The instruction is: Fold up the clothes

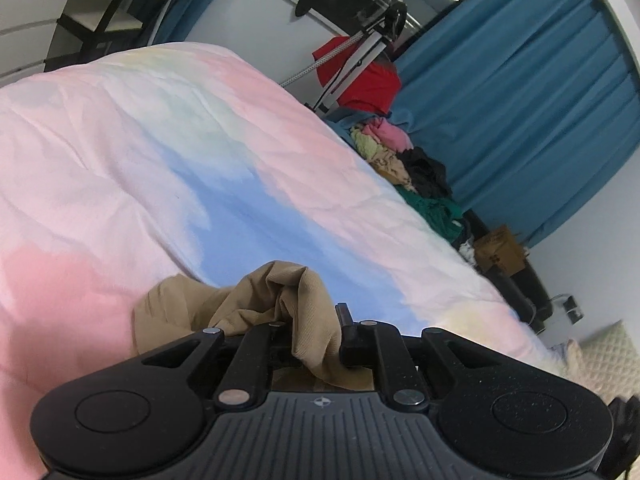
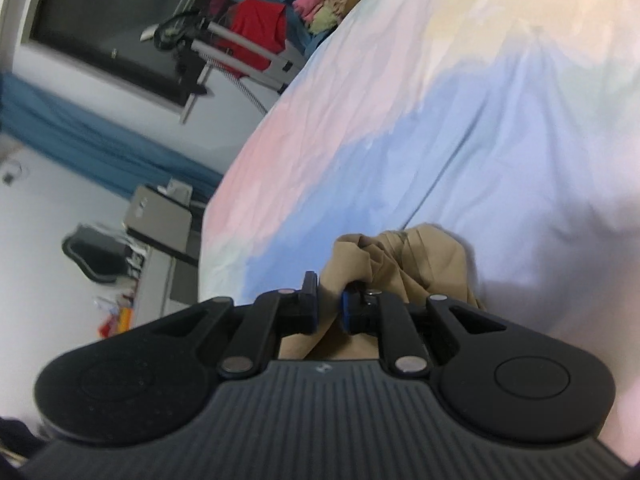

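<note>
A: From the left wrist, what do you see?

B: The left claw [image 1: 310,336] is nearly pressed together, pinching a bunched fold of the tan garment [image 1: 248,300]. The cloth runs down between the two fingers and spills out ahead of them onto the bed [image 1: 120,140], which wears a quilt in pink, blue and pale yellow patches.

A: Anything past the bed?

B: A pile of clothes [image 1: 404,164] lies along the far edge, in pink, yellow-green, black and dark green. Behind it a red cloth [image 1: 368,80] hangs on a metal stand [image 1: 360,52], with a blue curtain [image 1: 520,112] beyond. A cardboard box [image 1: 500,250] sits lower down near the curtain.

A: And the right wrist?

B: The right claw [image 2: 329,308] is likewise narrowed on the tan garment [image 2: 400,264]; the fabric passes between its fingers, whose blue pads [image 2: 345,312] show at the grip. The rest of the cloth heaps just ahead on the bed [image 2: 480,100].

A: The surroundings there?

B: The red cloth [image 2: 256,28] on the stand [image 2: 240,44] again, in front of a dark window [image 2: 104,20]. The view is somewhat blurred.
</note>
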`<state>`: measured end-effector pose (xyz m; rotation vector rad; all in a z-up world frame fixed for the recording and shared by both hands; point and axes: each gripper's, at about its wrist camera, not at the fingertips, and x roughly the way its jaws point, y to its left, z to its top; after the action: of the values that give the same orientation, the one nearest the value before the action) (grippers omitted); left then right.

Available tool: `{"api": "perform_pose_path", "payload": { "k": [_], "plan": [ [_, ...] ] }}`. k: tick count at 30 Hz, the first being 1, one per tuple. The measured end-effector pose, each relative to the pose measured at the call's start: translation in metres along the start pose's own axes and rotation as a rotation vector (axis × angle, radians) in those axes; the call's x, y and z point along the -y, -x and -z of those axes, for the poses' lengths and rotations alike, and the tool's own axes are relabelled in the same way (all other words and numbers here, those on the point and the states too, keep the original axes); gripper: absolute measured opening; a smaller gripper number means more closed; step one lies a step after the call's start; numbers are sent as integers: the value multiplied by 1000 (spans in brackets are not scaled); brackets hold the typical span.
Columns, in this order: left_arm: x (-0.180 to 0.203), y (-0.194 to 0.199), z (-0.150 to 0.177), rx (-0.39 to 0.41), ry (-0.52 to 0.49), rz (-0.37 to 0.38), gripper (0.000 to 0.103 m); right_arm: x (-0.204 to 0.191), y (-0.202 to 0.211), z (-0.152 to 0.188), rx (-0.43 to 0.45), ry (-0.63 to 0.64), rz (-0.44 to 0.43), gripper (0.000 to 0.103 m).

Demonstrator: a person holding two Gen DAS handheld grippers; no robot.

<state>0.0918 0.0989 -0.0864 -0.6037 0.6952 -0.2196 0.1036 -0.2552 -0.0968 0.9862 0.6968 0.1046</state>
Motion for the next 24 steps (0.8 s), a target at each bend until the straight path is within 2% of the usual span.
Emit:
{"api": "perform_pose_path", "payload": {
  "k": [1,3,4,5,6,7,8,9,13,15,17,18,24],
  "plan": [
    [0,-3,0,-1,-15,-4,13,-1,-3,-1,-8,19,1,19],
    [4,-5,1,-6,-55,-5,20,-4,-10,-3,-39,59,-19,50],
    [6,-5,1,-11,-70,4,23,-5,-11,-2,-56,70,-51,77],
    [8,-3,2,-11,-85,18,33,-8,-8,-1,-57,75,-81,87],
    [10,-2,3,-11,-100,31,51,-10,-4,1,-44,87,-89,87],
    [13,0,4,-11,-114,47,62,-15,1,3,-30,112,-89,87],
    [15,3,5,-13,-129,68,82,-19,8,6,-23,137,-88,87],
    [18,6,7,-12,-144,88,89,-23,14,9,-14,159,-88,87],
    [30,23,16,9,-239,97,97,-31,39,25,16,254,-126,85],
    [37,27,22,16,-304,67,99,-38,46,32,34,332,-90,69],
    [41,25,27,10,-362,7,99,-46,43,38,31,419,-49,48],
    [41,22,29,5,-383,-20,99,-48,39,41,28,458,-28,44],
    [40,-3,38,-35,-482,-161,99,-46,-5,39,16,578,121,42]
  ]
}}
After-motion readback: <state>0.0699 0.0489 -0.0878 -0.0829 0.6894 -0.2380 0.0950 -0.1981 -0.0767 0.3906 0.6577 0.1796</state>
